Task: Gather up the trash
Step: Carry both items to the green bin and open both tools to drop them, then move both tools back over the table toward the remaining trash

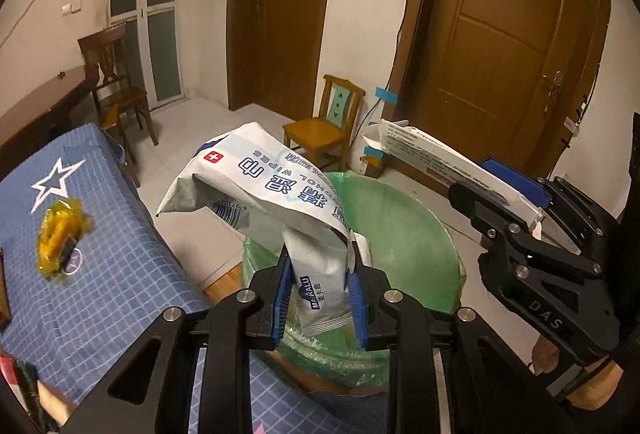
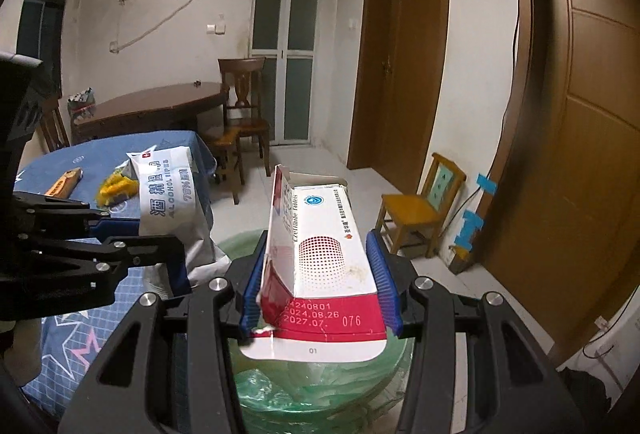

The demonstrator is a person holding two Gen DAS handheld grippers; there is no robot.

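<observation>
My left gripper (image 1: 320, 298) is shut on a white and blue alcohol wipes packet (image 1: 264, 186) and holds it over the green-lined trash bin (image 1: 404, 230). My right gripper (image 2: 316, 282) is shut on a red and white tablet box (image 2: 324, 258) with an open end, held above the same bin (image 2: 320, 390). In the left wrist view the right gripper (image 1: 516, 210) and its box (image 1: 436, 158) are at the right. In the right wrist view the left gripper (image 2: 132, 234) and its packet (image 2: 168, 194) are at the left.
A table with a blue star-patterned cloth (image 1: 100, 254) stands left of the bin, with a yellow wrapper (image 1: 60, 234) on it. An orange item (image 2: 64, 182) also lies there. A small yellow chair (image 1: 328, 126), a dark wooden table (image 2: 152, 110) and doors stand behind.
</observation>
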